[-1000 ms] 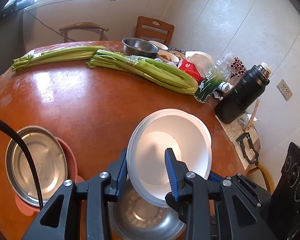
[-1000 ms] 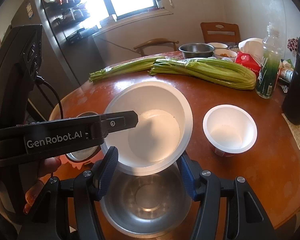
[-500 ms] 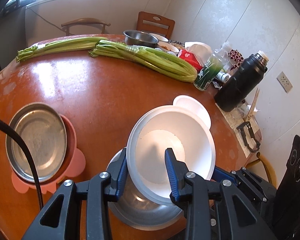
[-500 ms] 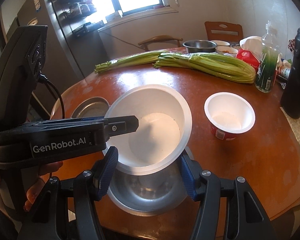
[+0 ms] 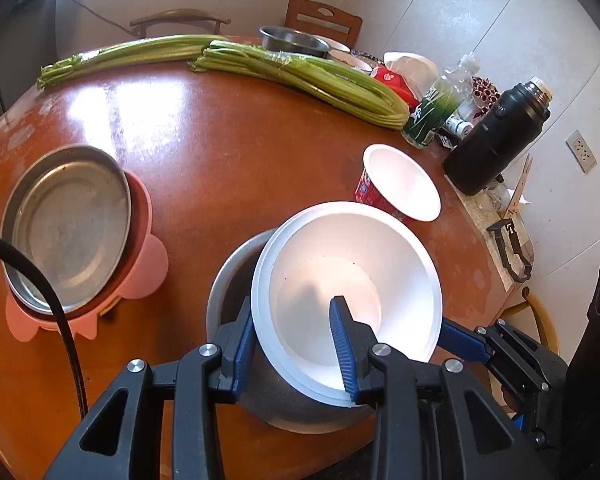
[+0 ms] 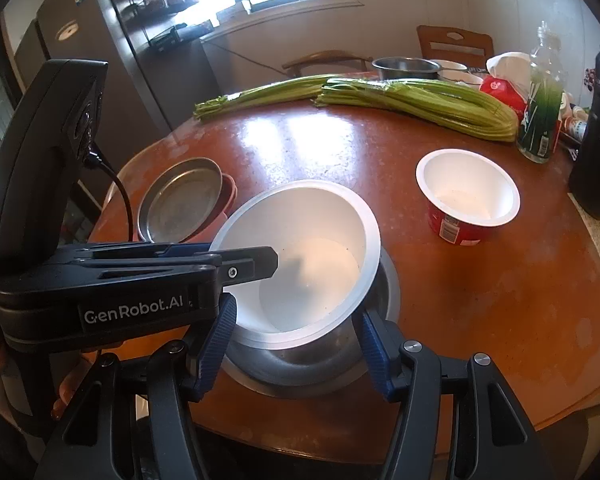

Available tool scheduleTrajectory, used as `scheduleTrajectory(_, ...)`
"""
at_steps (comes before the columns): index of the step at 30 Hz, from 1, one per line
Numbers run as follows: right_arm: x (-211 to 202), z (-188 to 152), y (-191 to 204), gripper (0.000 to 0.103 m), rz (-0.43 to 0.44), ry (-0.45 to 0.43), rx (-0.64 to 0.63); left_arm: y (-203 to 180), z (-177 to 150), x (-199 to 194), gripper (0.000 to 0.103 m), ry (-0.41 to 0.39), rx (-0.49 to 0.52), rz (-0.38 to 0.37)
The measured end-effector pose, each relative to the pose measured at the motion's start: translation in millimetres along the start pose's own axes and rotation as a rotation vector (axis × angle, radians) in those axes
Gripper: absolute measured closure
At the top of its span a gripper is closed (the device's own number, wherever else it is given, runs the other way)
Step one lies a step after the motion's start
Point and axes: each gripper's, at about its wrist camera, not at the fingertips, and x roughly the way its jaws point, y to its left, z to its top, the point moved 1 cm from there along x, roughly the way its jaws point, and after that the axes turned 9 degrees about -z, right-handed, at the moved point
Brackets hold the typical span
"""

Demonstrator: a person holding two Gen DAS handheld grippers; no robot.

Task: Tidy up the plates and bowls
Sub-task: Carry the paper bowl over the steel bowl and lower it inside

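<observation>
My left gripper pinches the near rim of the white bowl, one pad outside, one inside. The bowl hangs tilted over the steel bowl, low in its mouth but not seated. My right gripper has its jaws on either side of the steel bowl; whether the pads press on it I cannot tell.

Progress: early to middle, I judge. Done: steel plate sits on the pink plate. Left: nest the white bowl, then deal with the red cup, alone on the counter.

The right view shows my left gripper from the side and the cup's red wall. The left view shows the pink plate's scalloped edge and the pad inside the white bowl.
</observation>
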Motion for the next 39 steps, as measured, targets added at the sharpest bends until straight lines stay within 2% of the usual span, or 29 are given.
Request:
scheduleTrajectory(23,27.3,-8.0,4.5,0.041,-0.032,0.085,-0.023,13.7,-2.9,11.4,0.068,0.036,-0.020,-0.009)
scheduleTrajectory(39,23.2,-3.3,6.8,0.041,-0.049,0.077,-0.055,20.6,0.4,7.8,0.068,0.023,-0.032,-0.006)
